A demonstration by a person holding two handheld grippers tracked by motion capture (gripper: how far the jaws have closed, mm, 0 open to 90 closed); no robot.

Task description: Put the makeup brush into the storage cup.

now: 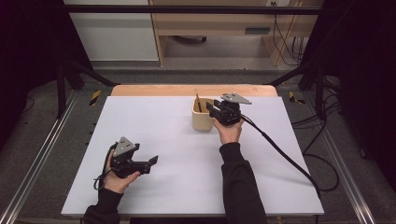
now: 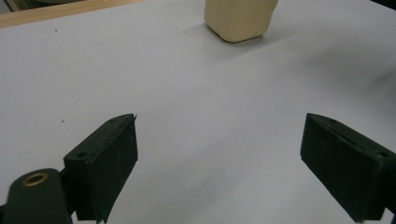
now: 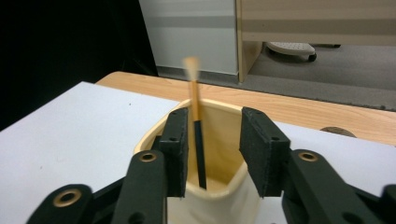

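A thin paintbrush (image 3: 198, 135) stands in a cream-coloured cup (image 1: 202, 115) at the far side of the white bench (image 1: 187, 154), right of the middle. The brush has a black lower part, an orange upper part and pale bristles at the top, and it leans against the cup's far-left side. The right tongs (image 3: 214, 151) hang just over the cup's near rim. Their jaws stand apart, with the brush in the gap, close beside the left jaw. They look let go, not pinching it, though I cannot tell if the left jaw touches it. The left tongs (image 1: 148, 163) sit low at the near left of the bench, well apart from the cup (image 2: 239, 18). They are wide open and hold nothing.
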